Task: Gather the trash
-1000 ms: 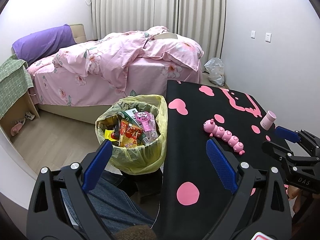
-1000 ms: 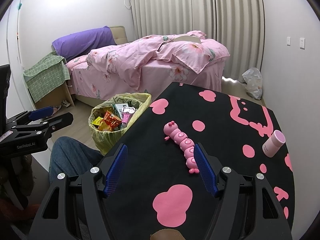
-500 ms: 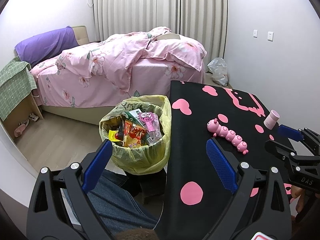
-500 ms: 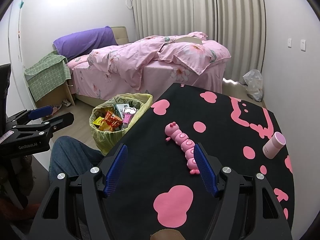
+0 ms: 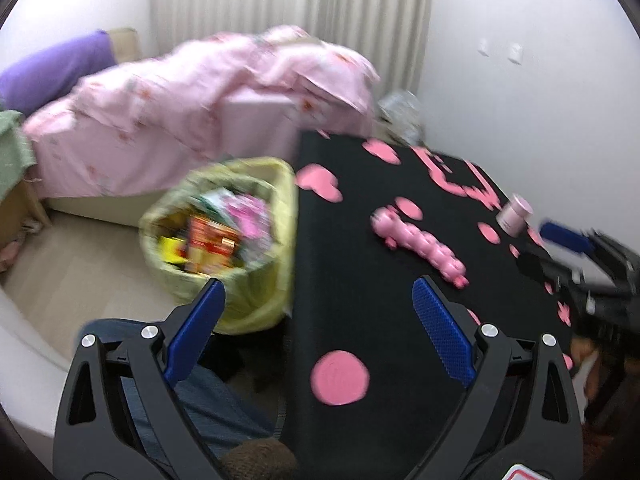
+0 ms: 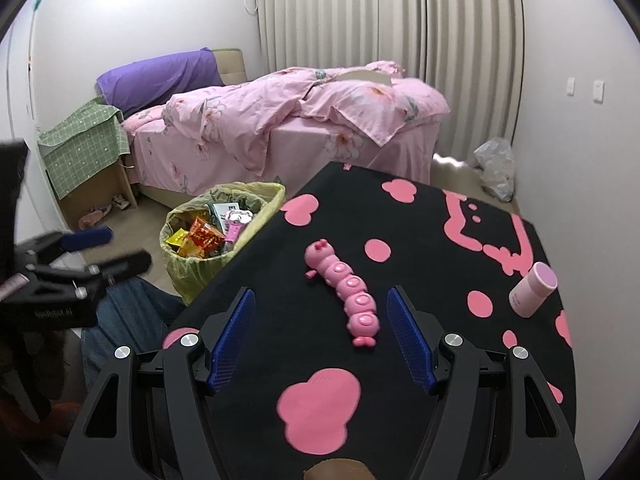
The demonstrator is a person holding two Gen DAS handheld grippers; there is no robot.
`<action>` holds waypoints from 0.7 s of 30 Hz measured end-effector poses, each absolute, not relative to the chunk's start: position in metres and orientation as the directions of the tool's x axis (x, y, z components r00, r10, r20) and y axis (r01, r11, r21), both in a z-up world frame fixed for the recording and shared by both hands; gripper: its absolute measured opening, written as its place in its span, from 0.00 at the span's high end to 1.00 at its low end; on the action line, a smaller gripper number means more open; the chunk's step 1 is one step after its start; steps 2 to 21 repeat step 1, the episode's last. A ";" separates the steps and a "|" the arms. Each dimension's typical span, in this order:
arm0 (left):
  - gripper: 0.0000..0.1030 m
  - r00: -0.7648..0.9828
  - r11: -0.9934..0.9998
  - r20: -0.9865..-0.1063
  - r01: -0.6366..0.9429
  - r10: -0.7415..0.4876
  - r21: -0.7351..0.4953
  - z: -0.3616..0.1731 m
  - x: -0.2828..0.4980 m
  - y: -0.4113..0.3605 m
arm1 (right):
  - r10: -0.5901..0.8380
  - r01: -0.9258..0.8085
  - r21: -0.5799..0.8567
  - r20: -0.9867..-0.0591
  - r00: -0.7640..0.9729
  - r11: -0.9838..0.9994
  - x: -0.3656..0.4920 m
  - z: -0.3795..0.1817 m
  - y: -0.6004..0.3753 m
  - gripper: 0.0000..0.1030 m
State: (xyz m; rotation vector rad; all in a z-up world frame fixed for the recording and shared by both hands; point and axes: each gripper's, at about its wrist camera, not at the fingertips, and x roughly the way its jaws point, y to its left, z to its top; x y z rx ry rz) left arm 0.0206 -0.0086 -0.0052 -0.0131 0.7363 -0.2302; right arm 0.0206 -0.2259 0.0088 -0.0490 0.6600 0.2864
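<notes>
Fingers of the right gripper (image 6: 320, 340) stand wide apart with nothing held, poised above the near part of the bench (image 6: 420, 248); the tail end of a pink caterpillar toy (image 6: 346, 294) lies between their lines but is not touched. Fingers of the left gripper (image 5: 318, 330) are likewise spread wide and empty, straddling the left edge of the bench with the bin (image 5: 224, 240) ahead and below. That bin, lined with a yellow-green bag, stands on the floor tight against the bench edge, a placement that in my judgement lets rubbish be dropped straight off the surface; it is already piled with wrappers (image 6: 204, 236) close to the rim. No loose rubbish is evident on the bench: only the toy and a small pink bottle (image 6: 532, 290) lying tilted near the right edge, well apart from the toy. Collection therefore appears largely done. Surface: black cloth with pink shapes, otherwise uncluttered. Room: a bed (image 6: 288, 128) with a pink quilt and purple pillow, pale curtains (image 6: 392, 16) behind, wood-look floor, and a crumpled plastic bag (image 6: 494, 168) by the far wall. Left view is blurred; fine detail there is unreliable.
</notes>
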 end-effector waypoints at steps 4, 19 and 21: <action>0.12 0.695 0.966 -0.678 0.240 -0.239 -0.095 -0.014 0.029 -0.018 | 0.234 -0.255 0.055 -0.613 0.755 0.965 0.033 0.003 -0.241 0.36; 0.12 0.695 0.966 -0.678 0.240 -0.239 -0.095 -0.014 0.029 -0.018 | 0.234 -0.255 0.055 -0.613 0.755 0.965 0.033 0.003 -0.241 0.36; 0.12 0.695 0.966 -0.678 0.240 -0.239 -0.095 -0.014 0.029 -0.018 | 0.234 -0.255 0.055 -0.613 0.755 0.965 0.033 0.003 -0.241 0.36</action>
